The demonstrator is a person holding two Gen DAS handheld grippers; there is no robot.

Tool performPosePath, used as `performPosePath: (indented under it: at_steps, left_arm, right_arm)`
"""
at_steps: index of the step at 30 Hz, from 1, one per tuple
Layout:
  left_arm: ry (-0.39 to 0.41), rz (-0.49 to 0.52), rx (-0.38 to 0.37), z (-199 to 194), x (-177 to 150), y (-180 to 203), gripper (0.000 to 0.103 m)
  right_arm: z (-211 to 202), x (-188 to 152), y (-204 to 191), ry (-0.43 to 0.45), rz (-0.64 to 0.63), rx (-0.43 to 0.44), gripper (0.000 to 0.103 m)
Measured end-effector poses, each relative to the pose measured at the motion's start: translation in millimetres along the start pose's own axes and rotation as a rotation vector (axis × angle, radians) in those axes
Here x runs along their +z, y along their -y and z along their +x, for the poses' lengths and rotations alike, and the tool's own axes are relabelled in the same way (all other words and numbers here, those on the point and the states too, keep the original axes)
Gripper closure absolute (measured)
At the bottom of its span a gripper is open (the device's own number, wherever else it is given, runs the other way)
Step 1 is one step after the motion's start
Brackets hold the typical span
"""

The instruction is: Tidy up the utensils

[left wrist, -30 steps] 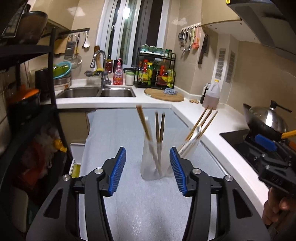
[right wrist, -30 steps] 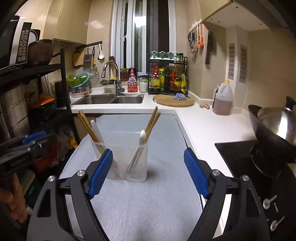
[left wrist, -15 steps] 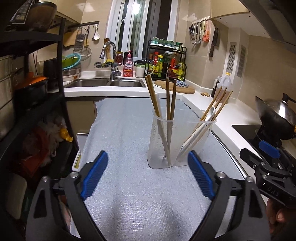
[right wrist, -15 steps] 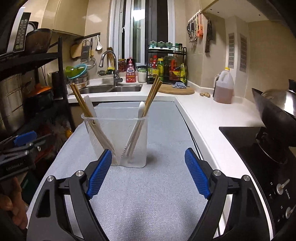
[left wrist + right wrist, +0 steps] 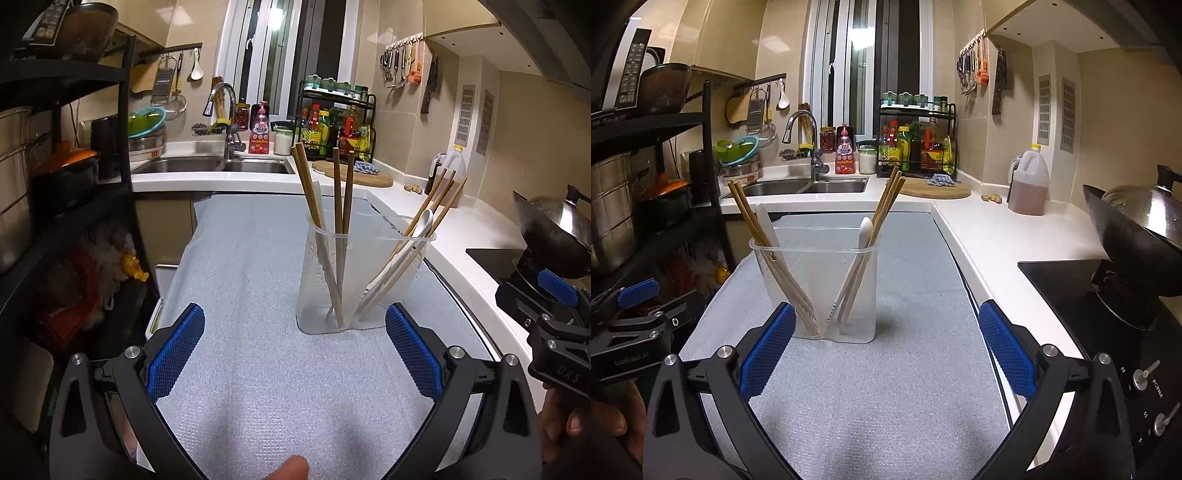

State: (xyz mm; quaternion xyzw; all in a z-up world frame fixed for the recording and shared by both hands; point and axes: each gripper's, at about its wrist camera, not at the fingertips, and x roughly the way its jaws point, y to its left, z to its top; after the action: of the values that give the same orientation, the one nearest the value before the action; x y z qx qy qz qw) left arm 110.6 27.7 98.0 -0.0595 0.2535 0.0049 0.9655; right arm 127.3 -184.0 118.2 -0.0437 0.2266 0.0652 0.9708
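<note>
A clear plastic holder (image 5: pixel 369 291) (image 5: pixel 816 291) with two compartments stands upright on a grey textured mat (image 5: pixel 258 387). One compartment holds wooden chopsticks (image 5: pixel 753 221) and a flat white utensil (image 5: pixel 766 225). The other holds more chopsticks (image 5: pixel 890 199) and a white spoon (image 5: pixel 866 232). My left gripper (image 5: pixel 295 347) sits just short of the holder, its jaws opening with nothing between them. My right gripper (image 5: pixel 886 343) faces the holder from the other side, jaws also opening with nothing between them.
A black shelf rack (image 5: pixel 74 177) with pots lines the left. Behind are the sink (image 5: pixel 798 186), a faucet, a spice rack (image 5: pixel 916 144) and a cutting board (image 5: pixel 938 190). A wok (image 5: pixel 1137 229) on the black cooktop and an oil jug (image 5: pixel 1028 181) stand at the right.
Both grippers have sunk toward the mat, so the holder stands taller in both views. The jaws of both have spread wider, the left ones by much more.
</note>
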Motion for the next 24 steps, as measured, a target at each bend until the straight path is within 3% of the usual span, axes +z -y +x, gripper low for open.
performPosePath:
  at_steps: [24]
  left_arm:
    - [0.01,0.013,0.006,-0.9,-5.3,4.3,0.008]
  right_arm:
    - [0.8,-0.7,4.0,-0.001,0.013,-0.019,0.005]
